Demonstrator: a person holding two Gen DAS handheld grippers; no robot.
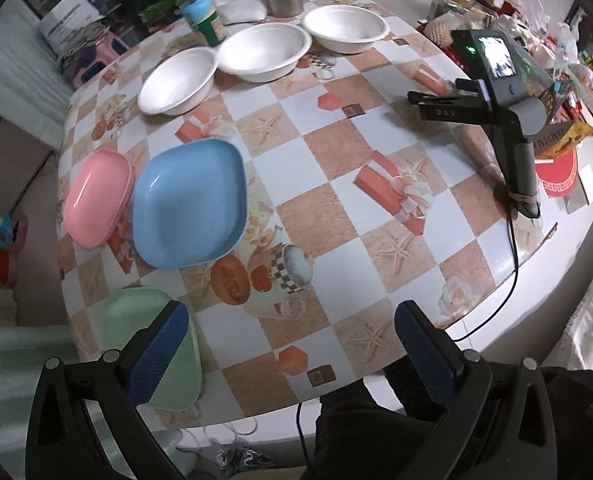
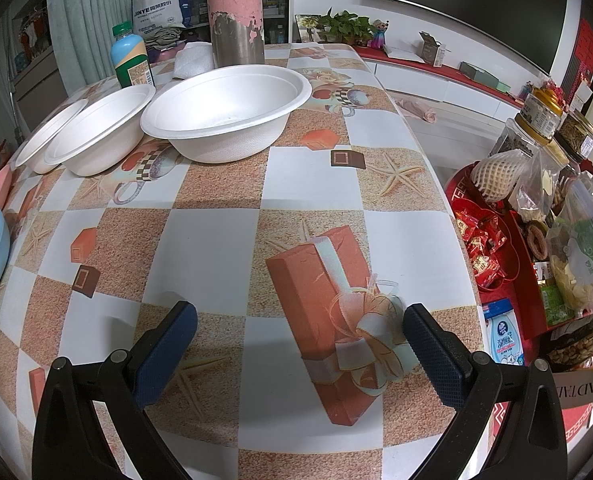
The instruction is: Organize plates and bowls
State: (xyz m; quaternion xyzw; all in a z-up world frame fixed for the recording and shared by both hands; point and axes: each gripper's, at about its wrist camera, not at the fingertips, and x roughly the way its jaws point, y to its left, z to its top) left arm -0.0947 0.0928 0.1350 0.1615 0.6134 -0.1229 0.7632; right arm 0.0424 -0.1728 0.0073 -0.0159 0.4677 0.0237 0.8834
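Three white bowls stand in a row at the far side of the table: left (image 1: 176, 80), middle (image 1: 264, 51), right (image 1: 345, 27). The right wrist view shows them closer, the nearest one (image 2: 226, 112) in front. A pink plate (image 1: 96, 198), a blue plate (image 1: 190, 202) and a green plate (image 1: 152, 344) lie along the table's left edge. My left gripper (image 1: 292, 344) is open and empty, its left finger over the green plate. My right gripper (image 2: 300, 344) is open and empty above the tablecloth; it also shows in the left wrist view (image 1: 436, 104).
A green-capped bottle (image 2: 130, 58) and a tall pink and metal flask (image 2: 235, 12) stand behind the bowls. Jars, snack bags and a red tray (image 2: 536, 208) crowd the table's right side. A cable (image 1: 512, 256) hangs off the near edge.
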